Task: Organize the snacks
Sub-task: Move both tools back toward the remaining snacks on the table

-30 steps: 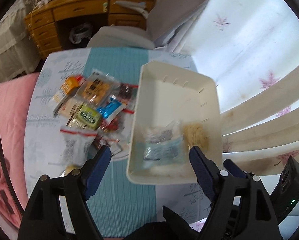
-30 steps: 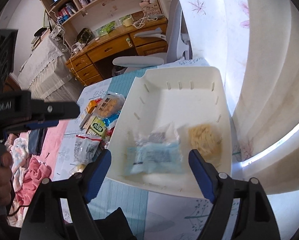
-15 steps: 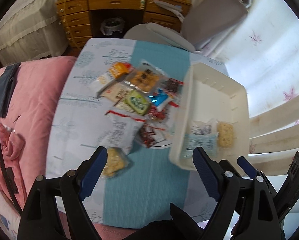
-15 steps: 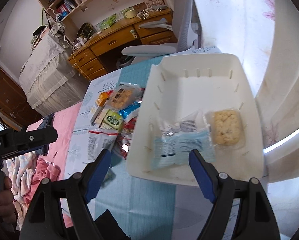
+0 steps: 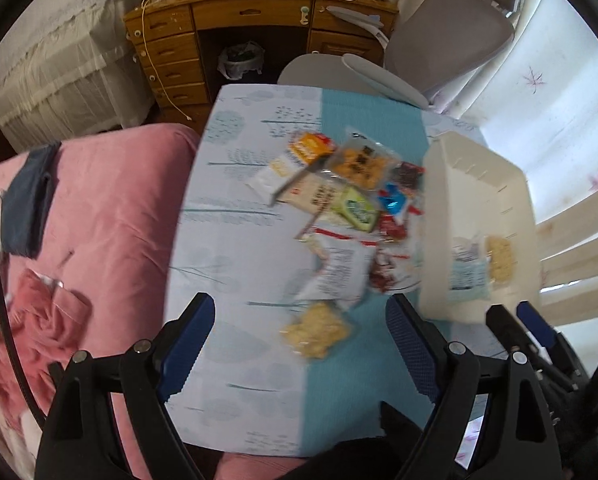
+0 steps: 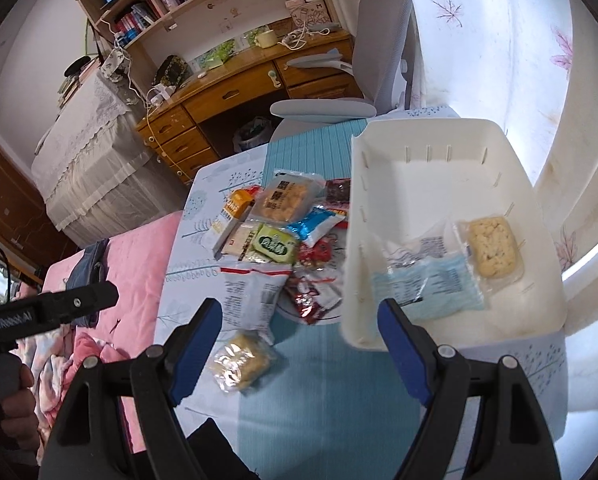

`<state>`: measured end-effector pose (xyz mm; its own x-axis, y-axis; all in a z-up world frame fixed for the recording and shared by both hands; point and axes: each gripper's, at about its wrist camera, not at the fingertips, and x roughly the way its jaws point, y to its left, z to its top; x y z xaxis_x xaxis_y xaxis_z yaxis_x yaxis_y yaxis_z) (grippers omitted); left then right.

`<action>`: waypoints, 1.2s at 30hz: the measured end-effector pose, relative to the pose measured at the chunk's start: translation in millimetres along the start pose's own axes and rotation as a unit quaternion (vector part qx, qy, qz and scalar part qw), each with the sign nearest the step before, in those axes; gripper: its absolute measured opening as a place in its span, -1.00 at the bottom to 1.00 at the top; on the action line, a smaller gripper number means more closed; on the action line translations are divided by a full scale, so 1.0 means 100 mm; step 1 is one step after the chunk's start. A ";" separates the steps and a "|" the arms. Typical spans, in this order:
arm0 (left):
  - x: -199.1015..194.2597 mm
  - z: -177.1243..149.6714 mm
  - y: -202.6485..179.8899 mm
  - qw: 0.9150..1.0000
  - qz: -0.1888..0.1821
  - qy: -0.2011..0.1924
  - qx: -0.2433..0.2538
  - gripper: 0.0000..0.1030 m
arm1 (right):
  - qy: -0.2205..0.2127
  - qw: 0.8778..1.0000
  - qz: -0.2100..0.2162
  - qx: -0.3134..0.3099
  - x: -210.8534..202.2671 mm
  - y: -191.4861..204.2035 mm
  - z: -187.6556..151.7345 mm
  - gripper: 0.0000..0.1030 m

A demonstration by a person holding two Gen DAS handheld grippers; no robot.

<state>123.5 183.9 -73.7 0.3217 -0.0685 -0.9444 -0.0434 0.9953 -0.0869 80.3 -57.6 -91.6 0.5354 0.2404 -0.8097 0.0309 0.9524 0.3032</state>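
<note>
1. Bedroom setup: low table [image 5: 235, 240] with pale leaf-print cloth and a teal runner [image 6: 331, 380] down the middle. Wooden desk [image 6: 235, 88], grey office chair [image 5: 451, 36] and curtain behind; pink bedding [image 5: 99, 216] to the left.
2. White bin [image 6: 511, 184] sits at the table's right edge. Inside it: a pale blue packet [image 6: 427, 284] and a clear-wrapped rice cracker [image 6: 493, 250], side by side at the near end. Far end of the bin is bare.
3. Loose snack pile [image 6: 283, 236] just left of the bin, on the cloth and runner: orange pack, biscuit pack, green pack, blue wrapper, red wrappers, white bag with a red strip [image 6: 251, 296].
4. One clear-wrapped cracker [image 5: 317, 330] lies apart from the pile, nearest the grippers.
5. Left gripper [image 5: 299, 344]: jaws have just been opening, now wide apart, nothing between the pads. It hangs over the near table edge, the loose cracker framed between its fingers but not touched.
6. Right gripper [image 6: 299, 344]: jaws wide apart, holding nothing, above the runner between the loose cracker and the bin's near corner.
7. Left-wrist view is motion-blurred; package labels unreadable.
</note>
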 end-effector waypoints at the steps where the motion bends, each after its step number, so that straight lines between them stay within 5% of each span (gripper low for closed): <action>1: 0.01 0.00 0.07 1.000 -0.003 0.002 0.005 0.68 | 0.001 1.000 -0.002 0.002 0.02 0.06 -0.02 0.57; 14: 0.33 0.07 0.67 0.994 -0.043 0.055 0.082 0.68 | 0.029 0.998 -0.036 0.041 0.29 0.66 -0.46 0.57; 20: 0.45 0.12 0.68 0.988 -0.077 0.070 0.115 0.68 | 0.039 0.997 -0.060 -0.017 0.41 0.95 -0.70 0.57; 26: 0.64 0.24 0.60 0.983 -0.114 0.082 0.116 0.68 | 0.063 0.993 -0.032 -0.092 0.55 1.17 -0.89 0.57; 36: 1.09 0.36 0.19 0.973 -0.143 0.116 0.141 0.68 | 0.063 0.983 -0.062 -0.158 0.94 1.21 -1.03 0.57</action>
<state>192.3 197.7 -167.1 0.0593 -0.3266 -0.9433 0.2880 0.9104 -0.2971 46.9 99.6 -182.7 0.4341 0.1218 -0.8926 -0.1858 0.9816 0.0436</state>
